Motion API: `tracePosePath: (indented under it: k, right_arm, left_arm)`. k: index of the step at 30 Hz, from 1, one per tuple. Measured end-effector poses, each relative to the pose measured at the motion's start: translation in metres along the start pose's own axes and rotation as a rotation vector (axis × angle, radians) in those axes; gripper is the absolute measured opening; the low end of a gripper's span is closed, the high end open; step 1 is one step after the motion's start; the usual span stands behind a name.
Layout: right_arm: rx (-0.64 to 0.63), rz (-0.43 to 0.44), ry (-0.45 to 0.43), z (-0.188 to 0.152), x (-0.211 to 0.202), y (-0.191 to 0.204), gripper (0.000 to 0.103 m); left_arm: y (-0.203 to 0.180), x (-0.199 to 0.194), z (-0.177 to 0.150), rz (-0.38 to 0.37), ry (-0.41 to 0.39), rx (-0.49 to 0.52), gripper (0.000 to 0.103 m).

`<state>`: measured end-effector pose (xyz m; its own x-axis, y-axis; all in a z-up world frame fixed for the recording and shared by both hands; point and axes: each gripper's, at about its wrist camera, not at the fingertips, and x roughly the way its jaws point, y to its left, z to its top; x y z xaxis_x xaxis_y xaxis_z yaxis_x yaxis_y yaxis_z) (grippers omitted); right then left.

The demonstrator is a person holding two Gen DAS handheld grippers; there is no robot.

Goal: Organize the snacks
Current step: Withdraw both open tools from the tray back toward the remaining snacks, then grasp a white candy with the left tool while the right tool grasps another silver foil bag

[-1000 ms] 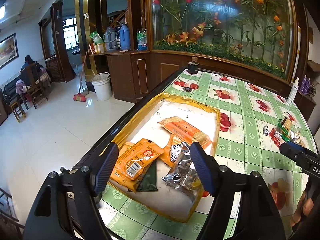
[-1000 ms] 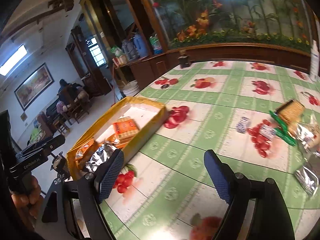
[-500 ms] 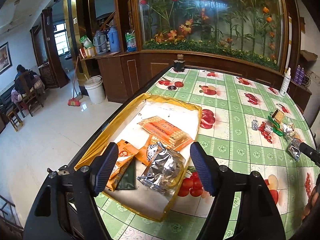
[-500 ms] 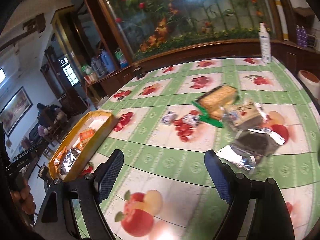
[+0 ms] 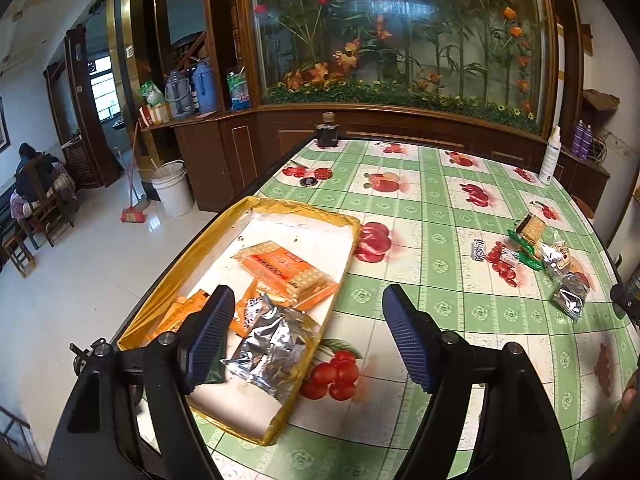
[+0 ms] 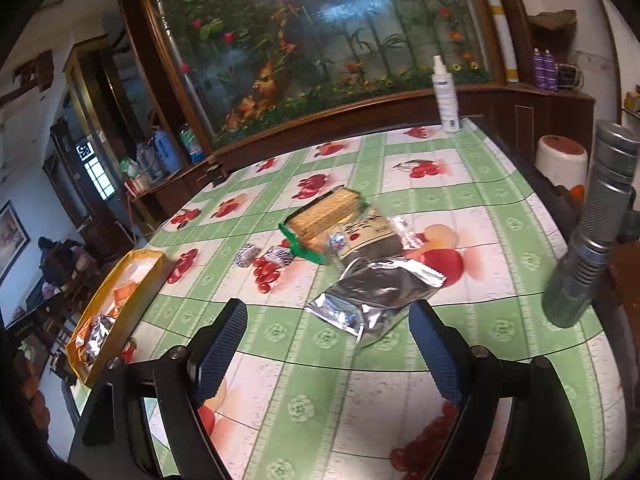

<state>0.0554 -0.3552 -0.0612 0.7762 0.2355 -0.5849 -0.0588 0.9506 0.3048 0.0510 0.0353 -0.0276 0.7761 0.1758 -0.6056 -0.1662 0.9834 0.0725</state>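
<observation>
A yellow tray [image 5: 298,216] at the table's left edge holds an orange cracker pack [image 5: 286,268], a silver foil pack [image 5: 272,350] and smaller orange packets. My left gripper [image 5: 308,336] is open and empty above the tray's near right corner. My right gripper [image 6: 328,348] is open and empty, just short of a silver foil pack [image 6: 376,292] on the table. Behind it lie a dark clear-wrapped snack [image 6: 372,236], a green-wrapped cracker pack [image 6: 324,216] and two small candies [image 6: 264,256]. The tray shows far left in the right wrist view [image 6: 140,258].
The table has a green fruit-print cloth [image 5: 432,208]. A white spray bottle [image 6: 446,96] stands at the far edge, a dark jar [image 5: 327,134] at the far left corner. A grey metal tube [image 6: 592,232] stands at the right edge. A wooden cabinet with a flower display runs behind.
My left gripper has pulled back and shifted right from over the tray. My right gripper has swung right, from facing the tray to facing the loose snacks.
</observation>
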Motion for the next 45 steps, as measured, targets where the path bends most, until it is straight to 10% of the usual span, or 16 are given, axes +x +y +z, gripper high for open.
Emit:
tracePosePath:
  k: [24,45]
  right_arm:
    - [-0.016,-0.037,0.065,-0.011,0.02,-0.012,0.088]
    - [0.022,-0.147,0.235,0.01,0.095,-0.007,0.09]
  left_arm:
    - [-0.068,0.033,0.001,-0.168,0.083,0.1,0.076]
    - [-0.177,0.148,0.033,-0.348,0.235,0.202,0.076]
